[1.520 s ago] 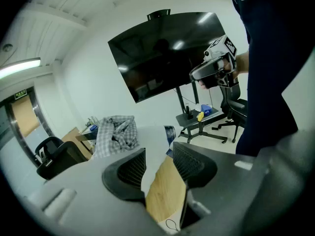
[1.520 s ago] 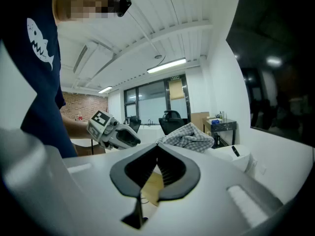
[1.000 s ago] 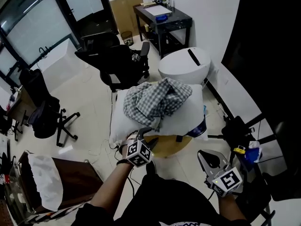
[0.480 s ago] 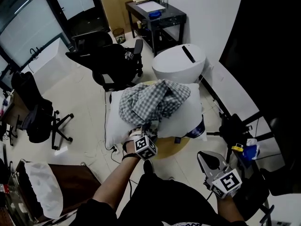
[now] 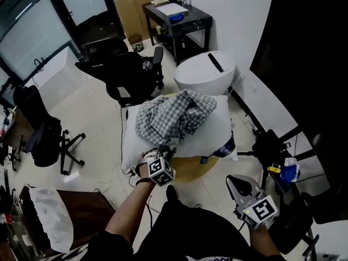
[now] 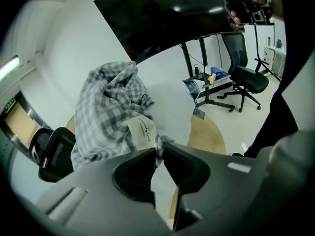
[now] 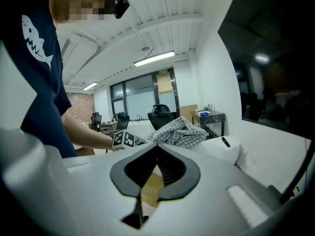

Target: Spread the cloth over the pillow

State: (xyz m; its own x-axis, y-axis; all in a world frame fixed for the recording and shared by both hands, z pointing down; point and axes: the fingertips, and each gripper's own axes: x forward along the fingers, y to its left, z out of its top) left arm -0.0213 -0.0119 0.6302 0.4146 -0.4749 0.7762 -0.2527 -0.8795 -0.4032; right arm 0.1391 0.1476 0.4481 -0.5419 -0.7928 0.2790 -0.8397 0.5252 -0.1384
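Cloth (image 5: 174, 116) bunched on pillow (image 5: 217, 132), long axis running from near left to far right.
Your left gripper (image 5: 165, 151) has just been closing and now pinches the near hem beside the white label (image 6: 140, 132). Grey-white check, crumpled; inner folds hidden. Your right gripper (image 5: 240, 182) is clenched, empty, well apart.

1. The left arm (image 5: 128, 213) reaches forward, and the left gripper (image 5: 165, 153) tips down.
2. Its jaws have just been closing and now pinch a bit of the cloth (image 6: 106, 112).
3. The right gripper (image 5: 240, 182) sits low by the body, jaws together, with nothing in them.
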